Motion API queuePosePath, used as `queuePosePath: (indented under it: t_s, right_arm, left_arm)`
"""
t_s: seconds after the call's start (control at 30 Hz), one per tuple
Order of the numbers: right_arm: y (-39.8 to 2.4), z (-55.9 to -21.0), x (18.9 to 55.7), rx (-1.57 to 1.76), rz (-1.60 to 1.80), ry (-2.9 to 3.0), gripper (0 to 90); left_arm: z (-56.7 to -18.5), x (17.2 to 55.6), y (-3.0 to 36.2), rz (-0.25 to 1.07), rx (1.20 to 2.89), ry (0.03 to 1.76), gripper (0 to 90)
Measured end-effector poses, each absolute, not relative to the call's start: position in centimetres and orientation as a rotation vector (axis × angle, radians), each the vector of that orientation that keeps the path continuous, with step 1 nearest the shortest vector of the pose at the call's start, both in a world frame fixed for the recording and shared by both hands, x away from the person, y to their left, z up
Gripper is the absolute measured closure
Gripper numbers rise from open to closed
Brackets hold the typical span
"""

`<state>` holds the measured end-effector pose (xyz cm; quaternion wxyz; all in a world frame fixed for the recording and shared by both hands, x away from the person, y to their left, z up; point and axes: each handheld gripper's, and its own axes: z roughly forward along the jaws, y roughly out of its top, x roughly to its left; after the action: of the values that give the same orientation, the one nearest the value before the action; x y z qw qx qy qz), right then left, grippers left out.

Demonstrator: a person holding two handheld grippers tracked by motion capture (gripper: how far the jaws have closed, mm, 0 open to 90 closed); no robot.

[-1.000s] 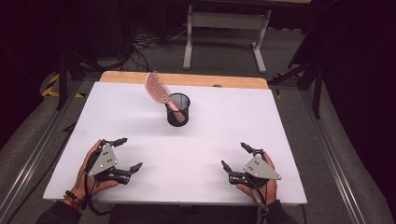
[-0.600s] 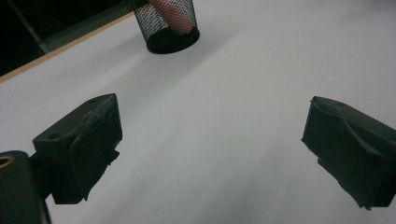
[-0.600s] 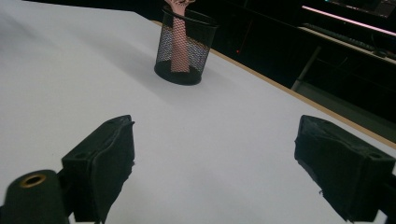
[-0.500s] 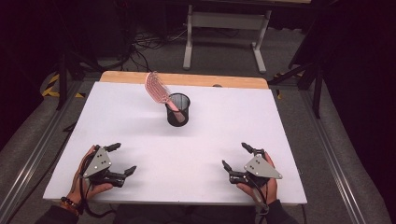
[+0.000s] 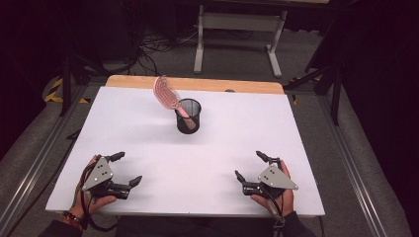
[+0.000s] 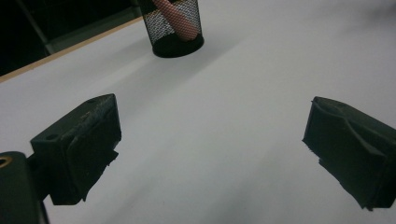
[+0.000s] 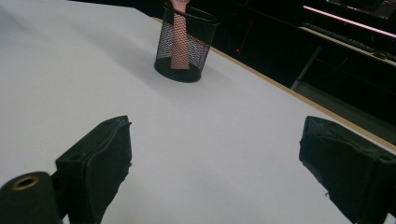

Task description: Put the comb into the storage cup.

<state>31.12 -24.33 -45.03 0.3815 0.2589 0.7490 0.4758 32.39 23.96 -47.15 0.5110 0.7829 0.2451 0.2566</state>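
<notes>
At the near edge of the white tabletop (image 5: 207, 148), the left gripper (image 5: 123, 170) is sitting lower and farther toward the left corner than a second ago, having drawn back toward the person, while the right gripper (image 5: 249, 168) is staying almost where it was. Both are resting with jaws spread wide and nothing between them. I judge that the hands are pulling back to rest with the placing done. Well beyond them, toward the far middle of the table, the black wire-mesh cup (image 5: 188, 116) is standing upright with the pink plastic hairbrush (image 5: 165, 94) in it, handle down, its long axis tilting so the bristled head is pointing up and to the far left.
</notes>
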Motion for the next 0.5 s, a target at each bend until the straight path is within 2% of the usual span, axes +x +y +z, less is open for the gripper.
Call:
queuePosePath:
  t_s: [0.5]
  right_arm:
    - [-24.13,-44.83,30.94,0.661,1.224,1.893,10.9]
  left_arm:
    - [-46.18,31.76,23.90,0.631,1.826,0.550,4.1]
